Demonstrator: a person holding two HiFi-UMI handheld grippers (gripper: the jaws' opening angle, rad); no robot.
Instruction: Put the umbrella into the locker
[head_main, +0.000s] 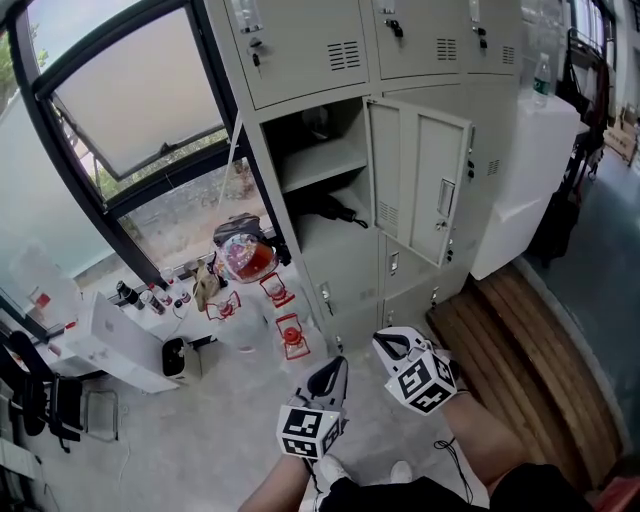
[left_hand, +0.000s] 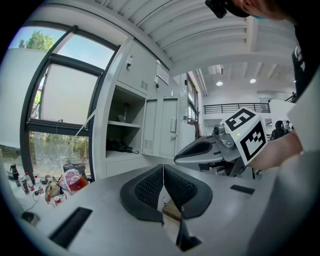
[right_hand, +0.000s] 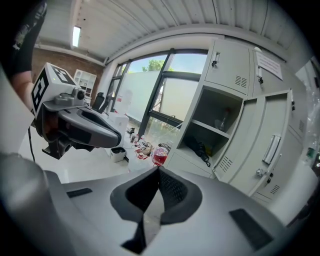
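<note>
Grey steel locker bank (head_main: 300, 45) stands at 12 o'clock in the head view, with a window (head_main: 130, 90) at 10 o'clock and a clutter of small bottles and red items (head_main: 250, 270) on the pale floor at 9 o'clock of the open bay.

**(a)** One door (head_main: 420, 180) hangs open at 1 o'clock. On the lower shelf behind it lies the black umbrella (head_main: 335, 210), folded, well inside the compartment. Its strap end rests near the front lip in the right gripper view (right_hand: 200, 149).

**(b)** The left gripper (head_main: 338, 372) and right gripper (head_main: 388, 344) hover side by side at 6 o'clock, well apart from the locker. Each gripper view shows its jaws pressed together with nothing between them: both are clenched and empty.

**(c)** Judged from this layout, the placing is done, and any remaining step would be closing the door. To do that well, press a closed jaw flat against the free edge by the handle, at 3 o'clock on the panel. Swing the door slowly, and first check that the strap does not overhang the shelf lip where the door would pinch it.
</note>
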